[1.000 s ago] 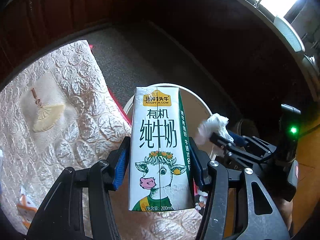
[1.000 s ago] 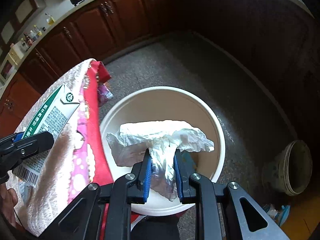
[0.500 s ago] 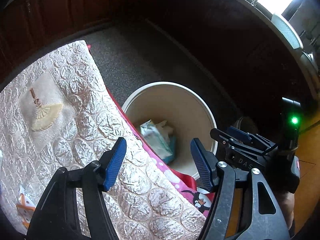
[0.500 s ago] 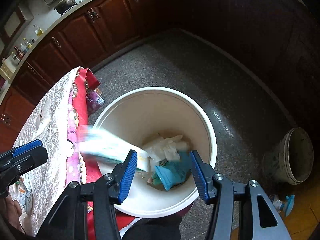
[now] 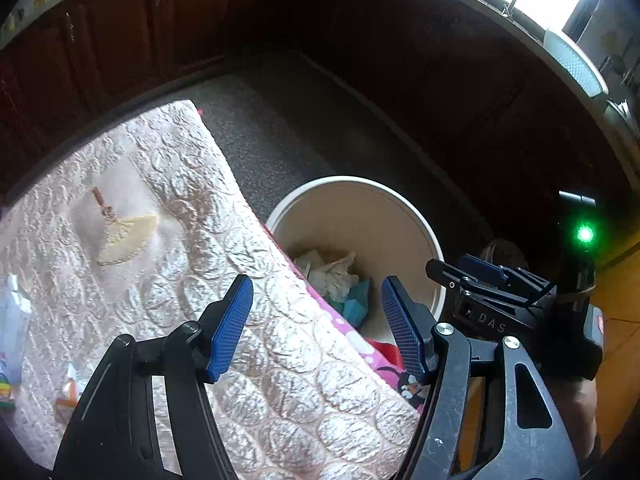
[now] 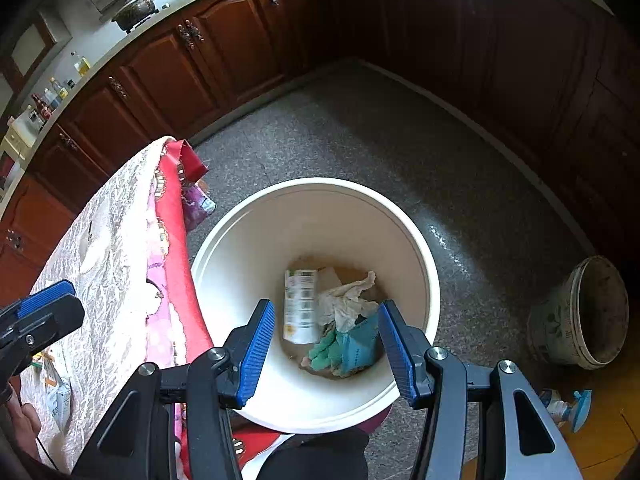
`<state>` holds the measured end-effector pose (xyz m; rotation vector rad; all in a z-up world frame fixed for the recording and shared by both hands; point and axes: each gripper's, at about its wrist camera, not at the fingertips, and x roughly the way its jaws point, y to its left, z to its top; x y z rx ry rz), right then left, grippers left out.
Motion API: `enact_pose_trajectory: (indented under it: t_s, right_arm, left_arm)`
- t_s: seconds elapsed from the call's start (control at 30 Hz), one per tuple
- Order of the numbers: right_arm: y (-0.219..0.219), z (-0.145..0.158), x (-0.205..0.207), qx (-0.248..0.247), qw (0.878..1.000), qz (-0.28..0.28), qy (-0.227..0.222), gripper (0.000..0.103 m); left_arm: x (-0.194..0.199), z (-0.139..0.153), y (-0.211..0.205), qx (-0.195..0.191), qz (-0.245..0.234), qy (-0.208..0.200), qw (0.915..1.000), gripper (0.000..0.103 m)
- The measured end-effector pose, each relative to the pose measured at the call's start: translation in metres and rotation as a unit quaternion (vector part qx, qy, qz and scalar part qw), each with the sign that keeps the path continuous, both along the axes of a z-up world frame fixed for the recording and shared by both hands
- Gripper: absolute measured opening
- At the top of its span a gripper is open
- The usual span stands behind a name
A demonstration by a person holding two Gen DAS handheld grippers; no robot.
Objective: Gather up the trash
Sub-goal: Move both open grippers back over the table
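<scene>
A white bucket [image 6: 420, 264] stands on the floor beside the table; it also shows in the left wrist view [image 5: 400, 204]. In it lie a milk carton [image 6: 299, 306], a crumpled white tissue [image 6: 346, 300] and teal wrappers [image 6: 352, 350]. My right gripper [image 6: 326, 344] is open and empty, above the bucket's near rim. My left gripper [image 5: 316, 328] is open and empty, over the table's edge next to the bucket. The tissue [image 5: 334, 276] and teal wrapper [image 5: 356, 304] show past the cloth in the left wrist view.
A cream quilted tablecloth [image 5: 140, 220] covers the table, with pink and red cloth [image 6: 170, 248] hanging at its edge. Small packets [image 5: 12, 320] lie at the table's left. A flowerpot [image 6: 580, 316] and a spray bottle [image 6: 568, 406] stand on the floor. Dark wooden cabinets [image 6: 208, 60] line the walls.
The left gripper let go of the milk carton and the right gripper let go of the tissue; both fell into the bucket and now lie still. Both grippers are open.
</scene>
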<state>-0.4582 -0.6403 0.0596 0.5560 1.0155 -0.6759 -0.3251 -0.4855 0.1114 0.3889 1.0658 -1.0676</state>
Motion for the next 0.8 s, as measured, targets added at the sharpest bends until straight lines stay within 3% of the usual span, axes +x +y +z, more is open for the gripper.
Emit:
enact_pose_trajectory:
  t_s: [0.33,0.8]
  right_arm:
    - [0.018,0.012,0.012,-0.009,1.000,0.016,-0.009,0.053]
    - [0.077,0.044,0.052,-0.036,0.996,0.083,-0.028,0.058]
  left_arm:
    - [-0.001,0.028,0.031,-0.012,0.024,-0.029,0.9992,0.065]
    - [0.035,0.037,0.078,-0.022,0.080,-0.051,0.9953,0.065]
